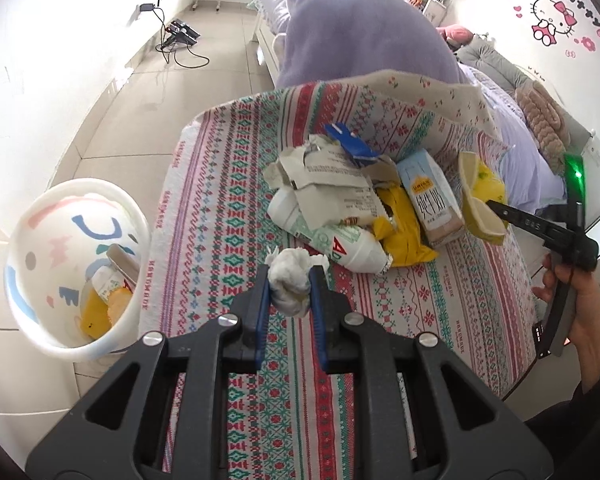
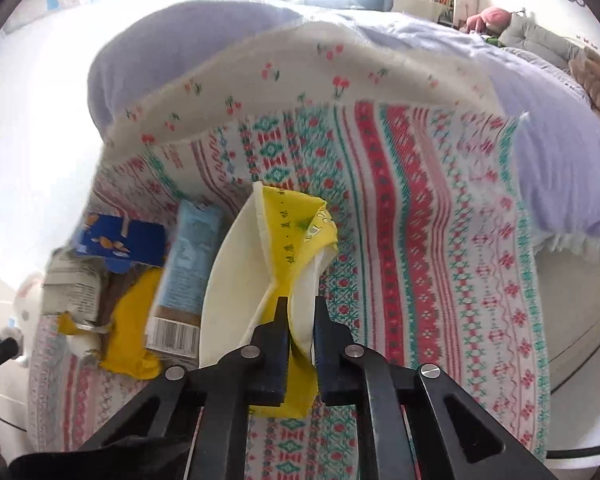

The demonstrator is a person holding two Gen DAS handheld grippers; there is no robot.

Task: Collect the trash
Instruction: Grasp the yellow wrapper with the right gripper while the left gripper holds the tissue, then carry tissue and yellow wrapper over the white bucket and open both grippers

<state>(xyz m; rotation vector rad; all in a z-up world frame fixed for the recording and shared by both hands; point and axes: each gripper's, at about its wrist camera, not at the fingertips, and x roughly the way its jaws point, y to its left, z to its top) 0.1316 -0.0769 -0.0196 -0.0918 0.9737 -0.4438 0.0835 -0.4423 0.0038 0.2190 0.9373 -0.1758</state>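
I am seeing a patterned blanket [image 1: 228, 184] lying over the bed [image 1: 516, 152], a Hello Kitty sticker [image 1: 554, 20] decorating the wall.

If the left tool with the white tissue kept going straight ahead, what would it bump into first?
Probably the white bottle lying just ahead of the left tool and its tissue wad, at the near edge of the trash pile on the patterned blanket. Depth is hard to judge.
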